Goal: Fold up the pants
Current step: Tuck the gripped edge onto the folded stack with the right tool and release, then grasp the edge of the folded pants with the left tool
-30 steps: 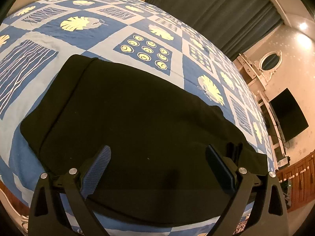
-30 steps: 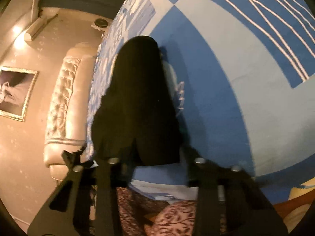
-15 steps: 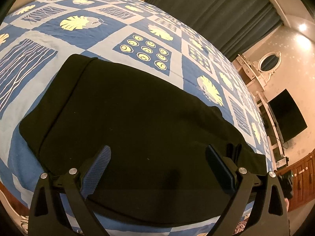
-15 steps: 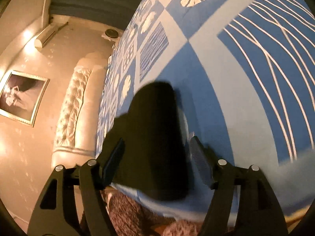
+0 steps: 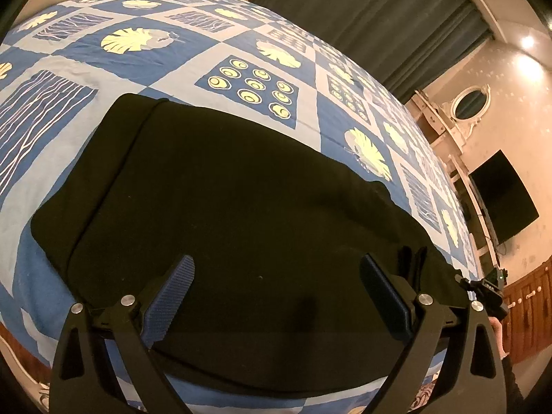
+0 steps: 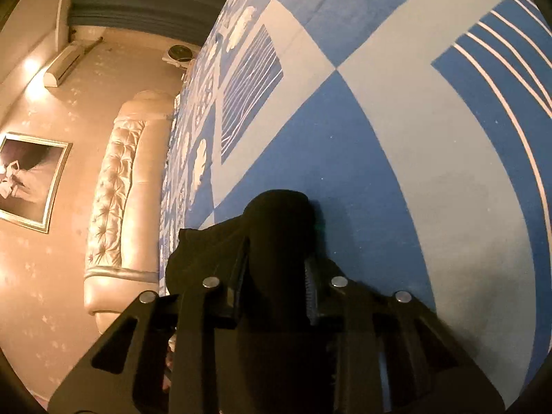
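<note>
Black pants (image 5: 241,207) lie folded in a long band across the blue patterned bedspread (image 5: 103,69). My left gripper (image 5: 276,262) hovers just over the near edge of the pants, jaws open wide with nothing between the blue pads (image 5: 172,293). In the right wrist view, one narrow end of the pants (image 6: 276,214) sticks out between the fingers of my right gripper (image 6: 276,252). Its jaws are closing, and both pads press on the dark cloth. The bedspread (image 6: 414,138) spreads out beyond that end.
A padded cream headboard (image 6: 114,189) and a framed picture (image 6: 31,179) stand to the left past the bed's edge. Dark curtains (image 5: 362,17), a wall TV (image 5: 500,196) and an oval mirror (image 5: 471,103) lie beyond the far side. A hand (image 5: 498,331) shows at the right.
My right gripper opened, slid forward over the end of the pants and closed on it. The left gripper and the rest of the pants have stayed put.
</note>
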`<action>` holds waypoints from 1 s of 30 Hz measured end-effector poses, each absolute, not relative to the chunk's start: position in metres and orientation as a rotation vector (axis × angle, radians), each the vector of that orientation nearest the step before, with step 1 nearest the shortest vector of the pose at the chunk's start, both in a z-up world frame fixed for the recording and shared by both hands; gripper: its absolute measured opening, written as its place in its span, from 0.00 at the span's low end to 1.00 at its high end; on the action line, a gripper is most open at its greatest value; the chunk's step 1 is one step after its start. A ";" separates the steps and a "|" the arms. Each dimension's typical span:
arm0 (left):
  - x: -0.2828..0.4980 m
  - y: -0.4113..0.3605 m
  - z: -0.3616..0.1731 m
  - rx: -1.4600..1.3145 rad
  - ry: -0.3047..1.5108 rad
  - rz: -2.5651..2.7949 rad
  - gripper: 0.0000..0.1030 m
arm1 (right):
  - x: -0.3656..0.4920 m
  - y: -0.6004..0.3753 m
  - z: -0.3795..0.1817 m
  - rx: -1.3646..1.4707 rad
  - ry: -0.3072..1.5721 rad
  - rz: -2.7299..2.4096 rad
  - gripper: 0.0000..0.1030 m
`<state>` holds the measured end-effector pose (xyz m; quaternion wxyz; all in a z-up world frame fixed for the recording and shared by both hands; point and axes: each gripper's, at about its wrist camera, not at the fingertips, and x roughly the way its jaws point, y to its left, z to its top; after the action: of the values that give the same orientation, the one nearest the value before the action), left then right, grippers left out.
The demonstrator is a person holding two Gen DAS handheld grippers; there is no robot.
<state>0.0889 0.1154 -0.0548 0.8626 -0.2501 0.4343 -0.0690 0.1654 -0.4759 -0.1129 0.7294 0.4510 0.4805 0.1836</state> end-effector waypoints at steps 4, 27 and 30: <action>0.089 0.115 -0.055 -0.518 0.910 -0.147 0.93 | 0.160 -0.474 -0.105 0.984 1.040 0.392 0.38; 0.086 0.154 -0.031 -0.485 0.895 -0.119 0.93 | 0.042 -0.315 -0.012 0.247 0.893 0.262 0.76; 0.089 0.198 -0.041 -0.604 0.926 -0.126 0.93 | 0.042 -0.309 -0.019 0.281 0.899 0.283 0.76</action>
<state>0.0886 0.1979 -0.0407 0.8491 -0.2867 0.4397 -0.0598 0.0423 -0.3088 -0.0194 0.8816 0.1349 0.4315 0.1358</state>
